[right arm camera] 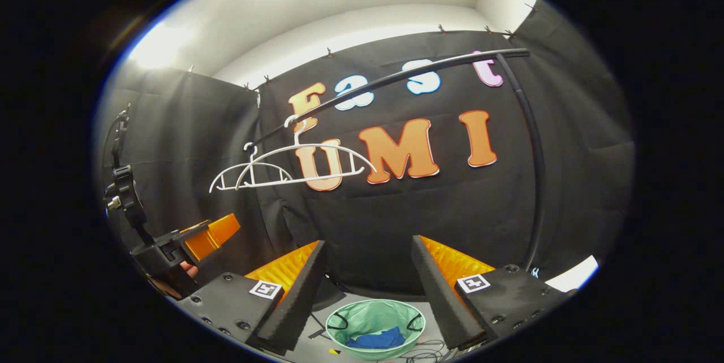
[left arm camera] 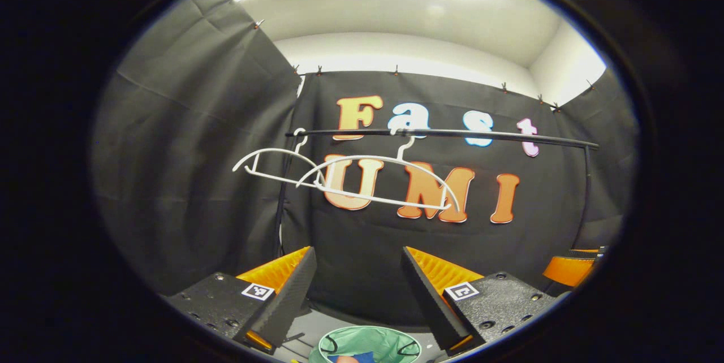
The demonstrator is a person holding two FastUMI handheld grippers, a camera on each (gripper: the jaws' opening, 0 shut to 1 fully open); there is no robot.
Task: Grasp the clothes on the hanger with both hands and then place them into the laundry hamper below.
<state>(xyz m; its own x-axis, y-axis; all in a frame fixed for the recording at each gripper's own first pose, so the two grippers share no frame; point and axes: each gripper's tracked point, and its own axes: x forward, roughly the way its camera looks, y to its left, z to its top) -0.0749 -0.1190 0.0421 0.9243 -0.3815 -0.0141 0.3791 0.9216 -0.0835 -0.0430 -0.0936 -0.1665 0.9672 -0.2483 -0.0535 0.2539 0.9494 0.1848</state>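
Note:
Two bare white hangers (left arm camera: 384,158) (right arm camera: 317,147) hang side by side on a black rail (left arm camera: 481,134) (right arm camera: 407,74). Below stands a green laundry hamper (left arm camera: 373,337) (right arm camera: 376,312) with blue clothes (left arm camera: 353,357) (right arm camera: 379,339) lying inside it. My left gripper (left arm camera: 357,258) is open and holds nothing, raised well above the hamper and facing the hangers. My right gripper (right arm camera: 369,244) is open too, with nothing between its fingers, above the hamper. In the right gripper view the left gripper (right arm camera: 192,238) shows at the left edge, with a hand (right arm camera: 189,268) on it.
The rail's black upright post (right arm camera: 534,182) runs down on the right. Cables (right arm camera: 424,354) lie on the grey floor beside the hamper. A white sheet (right arm camera: 571,275) lies low at the far right. Black cloth walls close the booth behind and to the left.

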